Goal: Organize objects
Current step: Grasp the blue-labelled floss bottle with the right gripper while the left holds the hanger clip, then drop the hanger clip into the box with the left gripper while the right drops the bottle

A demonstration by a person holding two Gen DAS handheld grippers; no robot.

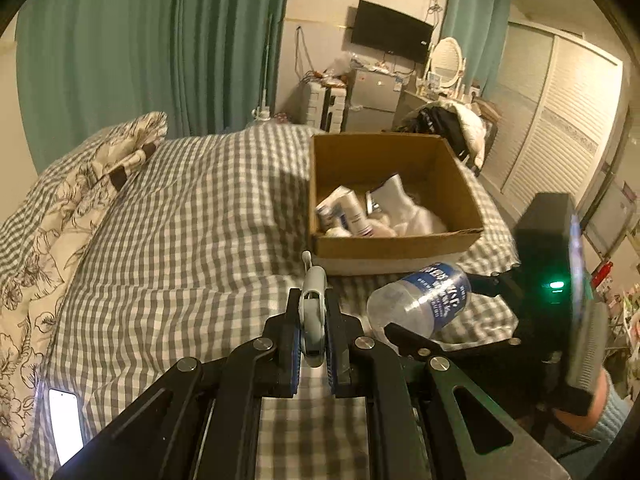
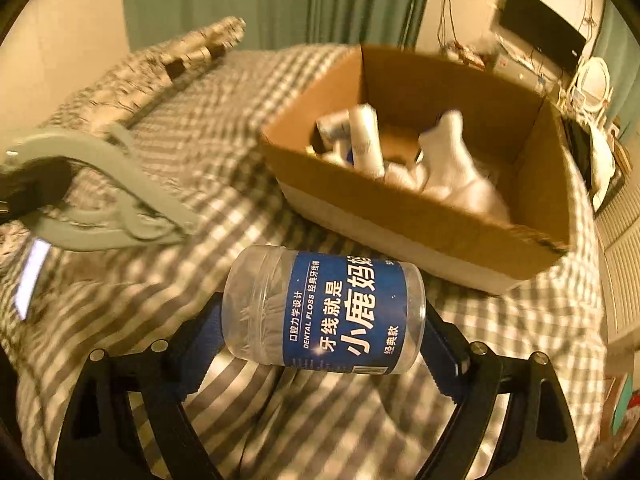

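Observation:
My left gripper (image 1: 314, 320) is shut on a grey-green plastic clip (image 1: 313, 308), which sticks out forward over the checked bedsheet (image 1: 192, 240). The same clip (image 2: 100, 184) shows at the left of the right wrist view. My right gripper (image 2: 322, 328) holds a clear dental floss jar (image 2: 320, 308) with a blue label. The jar lies crosswise, with a blue pad against each end. From the left wrist view the jar (image 1: 420, 300) is tilted just in front of the cardboard box (image 1: 396, 244). The box (image 2: 420, 216) holds white tubes and white cloth.
A lit phone (image 1: 66, 424) lies on the bed at the near left. A floral quilt (image 1: 80, 200) is bunched along the left side. Beyond the bed stand a small fridge (image 1: 372, 100), a wall television (image 1: 390, 32) and a white wardrobe (image 1: 560, 120).

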